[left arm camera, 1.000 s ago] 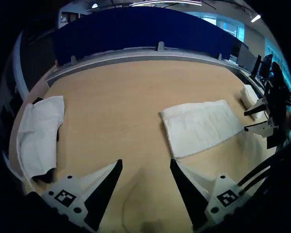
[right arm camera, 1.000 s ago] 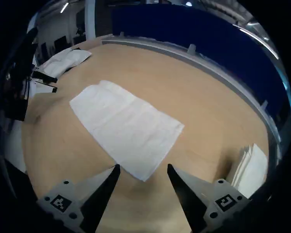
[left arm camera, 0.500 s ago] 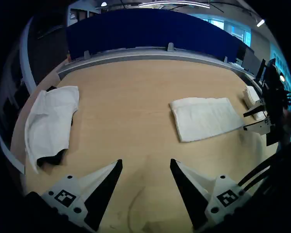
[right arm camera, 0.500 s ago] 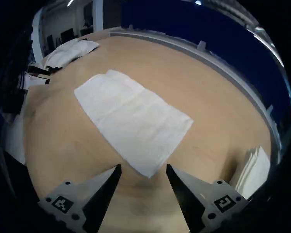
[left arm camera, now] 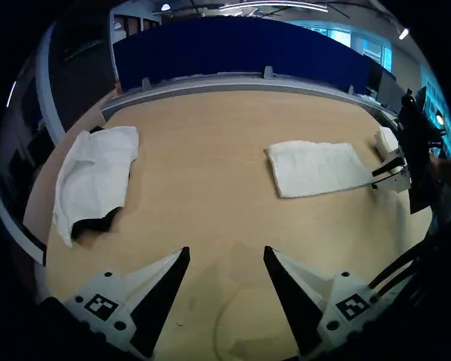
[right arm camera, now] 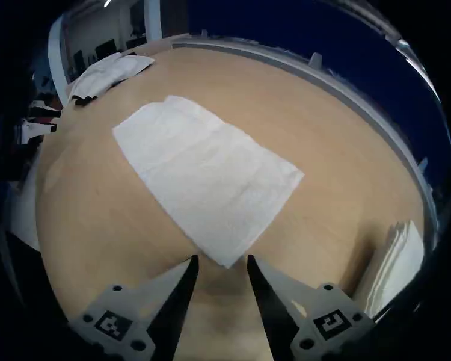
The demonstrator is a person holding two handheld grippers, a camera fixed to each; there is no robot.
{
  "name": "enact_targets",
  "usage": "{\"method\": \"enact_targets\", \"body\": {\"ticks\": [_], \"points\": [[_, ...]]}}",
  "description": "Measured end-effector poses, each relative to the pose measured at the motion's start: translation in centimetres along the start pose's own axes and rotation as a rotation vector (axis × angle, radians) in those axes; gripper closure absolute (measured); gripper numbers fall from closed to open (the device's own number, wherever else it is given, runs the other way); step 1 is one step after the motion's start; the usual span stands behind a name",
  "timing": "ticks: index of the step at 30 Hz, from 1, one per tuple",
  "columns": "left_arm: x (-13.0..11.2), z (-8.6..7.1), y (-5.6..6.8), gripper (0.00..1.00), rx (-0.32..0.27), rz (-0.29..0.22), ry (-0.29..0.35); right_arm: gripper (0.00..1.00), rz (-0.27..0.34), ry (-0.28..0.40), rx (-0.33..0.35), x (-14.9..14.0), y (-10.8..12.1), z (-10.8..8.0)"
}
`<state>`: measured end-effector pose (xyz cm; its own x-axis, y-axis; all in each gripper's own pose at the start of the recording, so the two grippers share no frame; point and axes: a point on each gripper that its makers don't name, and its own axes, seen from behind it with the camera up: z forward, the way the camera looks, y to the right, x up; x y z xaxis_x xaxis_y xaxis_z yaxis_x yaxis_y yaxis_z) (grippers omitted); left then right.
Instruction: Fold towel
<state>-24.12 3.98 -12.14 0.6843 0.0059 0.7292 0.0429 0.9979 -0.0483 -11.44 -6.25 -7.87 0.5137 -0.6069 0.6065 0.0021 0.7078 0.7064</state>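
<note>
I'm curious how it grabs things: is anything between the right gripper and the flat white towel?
Nothing visible does. The right gripper is right at the near corner of the flat white rectangular towel on the light wooden table.

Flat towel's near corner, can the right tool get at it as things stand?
Probably yes: the towel has its near corner lying just at the gap between the open fingertips of the right tool, with nothing on top of it.

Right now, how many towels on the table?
3: a flat towel in the middle, its corner between the right gripper's tips; a crumpled towel at the left edge; a folded stack at the right edge, which may hold several.
</note>
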Motion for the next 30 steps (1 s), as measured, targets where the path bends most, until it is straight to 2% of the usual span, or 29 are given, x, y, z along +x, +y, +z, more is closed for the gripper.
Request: {"method": "enact_targets", "body": {"ticks": [5, 11, 20, 26, 30], "points": [[-0.8, -0.8, 0.1, 0.09, 0.003, -0.019, -0.005, 0.71, -0.003, -0.008, 0.01, -0.1, 0.2, 0.3], [-1.6, -1.2, -0.1, 0.09, 0.012, -0.021, -0.011, 0.93, -0.013, 0.001, 0.012, 0.2, 0.4, 0.5], [-1.9, -2.2, -0.3, 0.09, 0.016, -0.032, -0.012, 0.96, -0.057, 0.017, -0.004, 1.1, 0.4, 0.2], [-2.1, -3.1, -0.3, 0.09, 0.025, -0.03, -0.008, 0.96, -0.078, 0.06, -0.012, 3.8, 0.4, -1.2], [-2.1, -3.8, -0.7, 0.09, 0.04, -0.052, 0.001, 0.96, -0.116, 0.087, -0.017, 6.2, 0.3, -2.2]]}}
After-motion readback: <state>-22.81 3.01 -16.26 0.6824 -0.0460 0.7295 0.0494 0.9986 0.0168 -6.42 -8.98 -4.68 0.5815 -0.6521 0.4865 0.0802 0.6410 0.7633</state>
